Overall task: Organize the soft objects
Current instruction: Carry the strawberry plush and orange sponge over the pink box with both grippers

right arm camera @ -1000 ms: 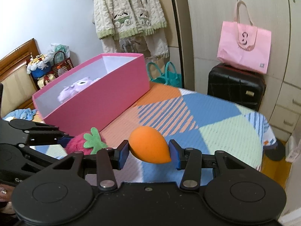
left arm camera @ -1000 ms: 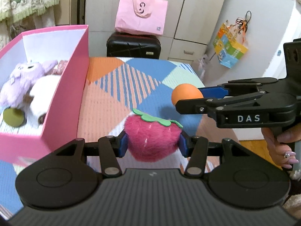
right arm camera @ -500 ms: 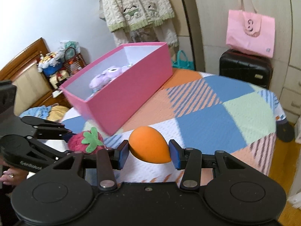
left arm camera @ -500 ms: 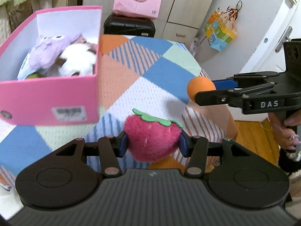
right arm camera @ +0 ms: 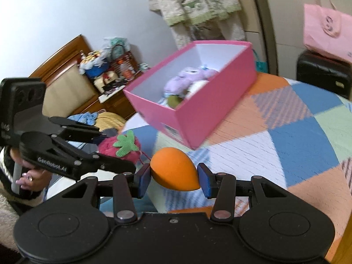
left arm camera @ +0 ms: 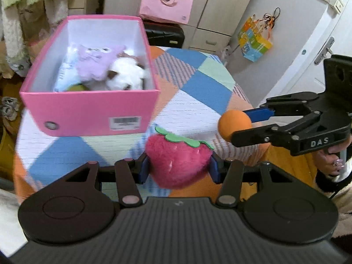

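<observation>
Left gripper: clenched on the plush strawberry, which is squeezed between the blue pads and held clear of the quilted surface below.
Plush strawberry: fuzzy deep pink, green felt leaf cap on top, broad end up, tip hanging down below the fingers.
Right gripper: clamped on the orange egg-shaped sponge, a pad seen pressed on each side.
Orange sponge: smooth, matte, its long axis lying roughly across the fingers, rounded end left, pointed end right in the right wrist view.
Two grippers: side by side, just apart, both toys carried in the air near the close edge of the patchwork cover.
Key relation: the pink box is seen ahead and to the left of both pairs of fingers, open top up, long axis running away from the cameras.
Nearer hand: the left is judged nearer the box's near short wall.
Box contents: a purple plush, a white plush and a green ball are already inside, crowded at the near end; the far end looks free.
Next move, as judged: both toys to be carried up over the near wall before release.
</observation>
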Motion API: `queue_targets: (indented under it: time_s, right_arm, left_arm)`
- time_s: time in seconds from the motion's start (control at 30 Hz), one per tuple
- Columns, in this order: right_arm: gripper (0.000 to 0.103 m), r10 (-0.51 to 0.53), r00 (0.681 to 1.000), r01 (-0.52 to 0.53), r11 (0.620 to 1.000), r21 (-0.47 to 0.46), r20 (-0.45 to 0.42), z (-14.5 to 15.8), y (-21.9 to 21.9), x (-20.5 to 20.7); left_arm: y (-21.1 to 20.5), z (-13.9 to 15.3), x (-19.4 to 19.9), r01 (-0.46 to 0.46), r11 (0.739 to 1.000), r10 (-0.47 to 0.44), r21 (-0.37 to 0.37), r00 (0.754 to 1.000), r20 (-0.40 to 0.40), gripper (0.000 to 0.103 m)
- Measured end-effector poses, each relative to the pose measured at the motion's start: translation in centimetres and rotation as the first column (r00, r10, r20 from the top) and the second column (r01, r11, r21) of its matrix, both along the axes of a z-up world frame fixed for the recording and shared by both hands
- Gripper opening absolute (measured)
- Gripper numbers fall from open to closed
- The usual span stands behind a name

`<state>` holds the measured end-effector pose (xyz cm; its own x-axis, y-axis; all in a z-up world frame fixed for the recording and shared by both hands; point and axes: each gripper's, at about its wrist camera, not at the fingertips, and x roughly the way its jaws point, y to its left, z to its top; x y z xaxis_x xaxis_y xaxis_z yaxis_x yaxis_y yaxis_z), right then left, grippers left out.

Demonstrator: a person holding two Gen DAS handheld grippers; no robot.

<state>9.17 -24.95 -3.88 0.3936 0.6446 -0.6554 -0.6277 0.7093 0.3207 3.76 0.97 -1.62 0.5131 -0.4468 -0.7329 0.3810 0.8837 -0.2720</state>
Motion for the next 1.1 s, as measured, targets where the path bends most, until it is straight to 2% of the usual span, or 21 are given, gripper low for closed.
queue_targets:
  time_s: [0.13, 0.33, 0.53, 0.73, 0.9, 1.0, 1.1]
  right_arm:
    - [0.052, 0.041, 0.998, -0.040, 0.999, -0.009, 0.037, 1.6, 2.2, -0.3]
    - [0.052, 0.068, 0.991, -0.064, 0.997, -0.041, 0.113, 3.5, 5.2, 0.5]
    - [0.052, 0.041, 0.974, -0.025, 0.997, -0.074, 0.222, 4.3, 7.6, 2.7]
    - [0.052, -0.005, 0.960, 0.032, 0.995, -0.092, 0.280, 4.7, 9.6, 6.3]
    - [0.052, -0.033, 0.942, 0.077, 0.990, -0.119, 0.333, 4.4, 11.2, 9.6]
    - [0.052, -0.058, 0.947, 0.096, 0.990, -0.105, 0.315, 3.9, 11.3, 12.1]
    - [0.052, -0.083, 0.956, 0.108, 0.992, -0.071, 0.282, 3.4, 11.0, 14.1]
  left_arm:
    - [2.1, 1.9, -0.2, -0.027, 1.000, 0.026, 0.014, 0.998, 0.050, 0.051]
    - [4.2, 4.2, 1.3, -0.038, 0.999, 0.040, -0.016, 0.989, 0.142, 0.051]
    - [5.5, 4.4, 5.0, -0.032, 0.995, 0.046, -0.097, 0.988, 0.148, 0.051]
    - [6.3, 4.3, 9.1, -0.042, 0.991, 0.064, -0.131, 0.983, 0.169, 0.051]
    - [6.9, 3.7, 12.9, -0.063, 0.983, 0.089, -0.174, 0.985, 0.147, 0.051]
    - [7.5, 3.9, 14.9, -0.049, 0.969, 0.078, -0.243, 0.991, 0.113, 0.051]
    - [7.5, 4.2, 16.4, -0.050, 0.972, 0.084, -0.229, 0.986, 0.143, 0.051]
